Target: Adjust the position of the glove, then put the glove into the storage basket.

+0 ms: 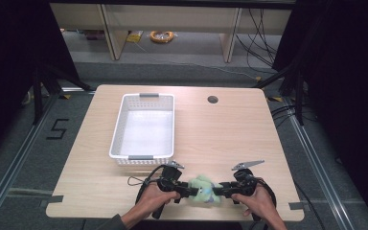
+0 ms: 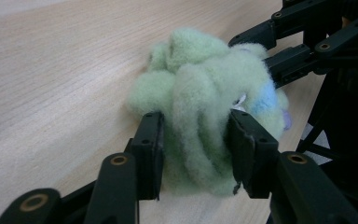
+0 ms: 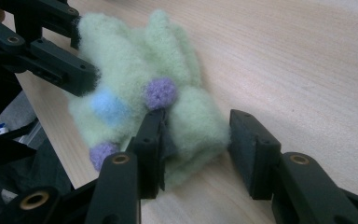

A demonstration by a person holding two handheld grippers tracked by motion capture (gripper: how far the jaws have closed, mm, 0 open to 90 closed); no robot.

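Object: a fluffy pale-green fleece glove with blue and purple pom-pom dots (image 1: 204, 188) lies bunched near the front edge of the worktop, between the two grippers.
Container: a white perforated plastic basket with grey handles (image 1: 119, 125) stands on the left half of the worktop, toward the back edge, well apart from the glove; nothing shows inside it.
Left gripper: the left gripper (image 2: 194, 133) has its jaws pressed into the bunched fleece from both sides, pinching a thick fold of the glove.
Right gripper: the right gripper (image 3: 195, 134) has its jaws spread; one jaw lies against the glove's cuff end, the other stands apart from it over bare wood, so it has no hold yet.
Worktop: the light wooden table (image 1: 230, 134) carries a round cable hole (image 1: 212, 99) near its back right corner.
Step in hand: judging by the pictures, the glove is being gathered at the front edge, one side secured and the other being lined up.
Next move: probably the right jaws must shift over the cuff and come together on it; then both hands can lift the soft bundle and carry it back and left to the basket. The fleece compresses, so a deep bite would hold better.
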